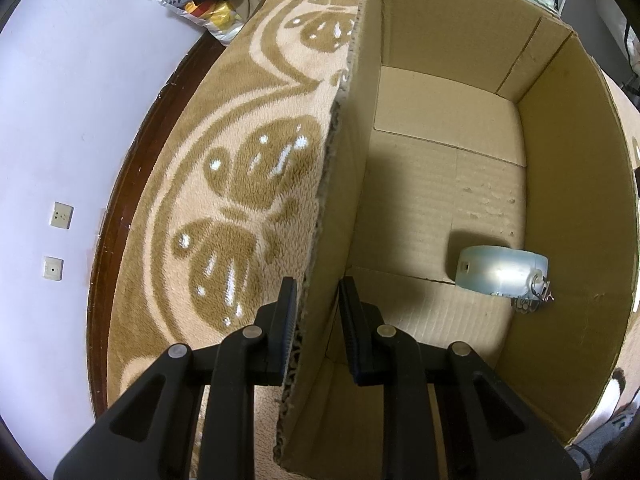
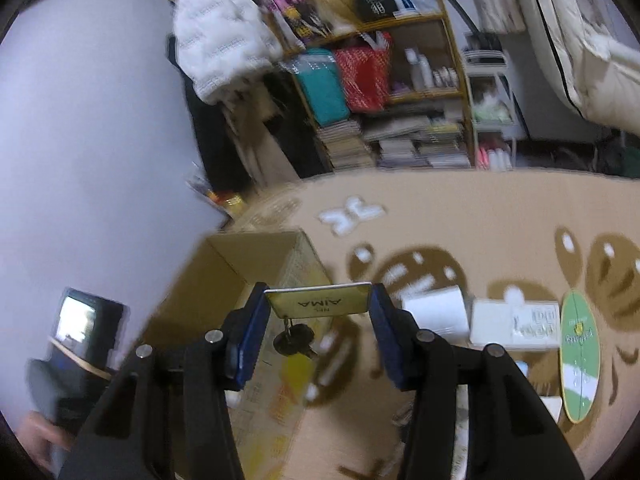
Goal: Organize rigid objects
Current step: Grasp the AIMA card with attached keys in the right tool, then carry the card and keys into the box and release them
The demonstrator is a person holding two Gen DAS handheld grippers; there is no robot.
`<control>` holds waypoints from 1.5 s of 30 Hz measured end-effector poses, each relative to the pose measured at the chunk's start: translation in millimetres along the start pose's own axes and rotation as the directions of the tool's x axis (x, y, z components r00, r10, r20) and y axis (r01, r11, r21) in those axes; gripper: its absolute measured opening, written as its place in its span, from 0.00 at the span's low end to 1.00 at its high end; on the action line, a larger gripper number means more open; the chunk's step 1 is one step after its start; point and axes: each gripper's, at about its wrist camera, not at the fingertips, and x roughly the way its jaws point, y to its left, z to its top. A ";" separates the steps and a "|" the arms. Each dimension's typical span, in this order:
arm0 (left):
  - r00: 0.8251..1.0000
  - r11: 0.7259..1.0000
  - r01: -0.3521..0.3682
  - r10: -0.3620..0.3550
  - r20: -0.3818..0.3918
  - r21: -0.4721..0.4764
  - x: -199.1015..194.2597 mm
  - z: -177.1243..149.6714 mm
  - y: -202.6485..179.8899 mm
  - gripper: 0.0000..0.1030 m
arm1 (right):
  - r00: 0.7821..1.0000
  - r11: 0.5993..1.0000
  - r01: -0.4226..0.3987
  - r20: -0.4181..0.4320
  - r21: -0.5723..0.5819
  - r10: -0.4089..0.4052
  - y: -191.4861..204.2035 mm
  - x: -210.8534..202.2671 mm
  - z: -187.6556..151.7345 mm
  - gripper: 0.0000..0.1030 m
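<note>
My left gripper is shut on the left wall of an open cardboard box; one finger is outside, one inside. A pale blue clear case with a keyring lies on the box floor at the right. My right gripper is shut on a yellow AIMA tag with dark keys hanging under it, held in the air to the right of the same box.
The box stands on a brown and cream patterned carpet. On the carpet at the right lie a white roll, a white box and a green oval board. Cluttered shelves stand behind. A wall is at the left.
</note>
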 end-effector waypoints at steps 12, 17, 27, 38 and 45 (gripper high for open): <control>1.000 1.000 -0.013 0.013 -0.001 0.016 -2.1 -2.7 -3.3 0.21 | 0.990 0.983 -0.127 0.037 -0.130 0.133 61.2 -19.7 8.9 0.52; 1.000 1.000 0.002 -0.002 -0.006 0.005 -2.9 -2.2 -1.1 0.21 | 0.993 0.975 -0.121 -0.031 -0.184 0.118 73.3 0.4 -7.9 0.52; 1.000 1.000 0.003 -0.003 -0.004 0.008 -1.4 -1.6 -0.2 0.21 | 0.991 0.969 -0.062 -0.129 -0.239 0.032 72.5 24.0 -30.1 0.53; 1.000 1.000 0.011 -0.011 -0.001 -0.013 -1.5 0.8 3.1 0.19 | 0.987 0.985 -0.061 -0.156 -0.161 0.035 55.4 25.7 -16.6 0.63; 1.000 1.000 0.009 -0.009 -0.001 -0.014 -0.7 0.4 3.4 0.20 | 0.993 0.988 -0.012 -0.119 -0.154 -0.007 43.6 20.0 -7.4 0.87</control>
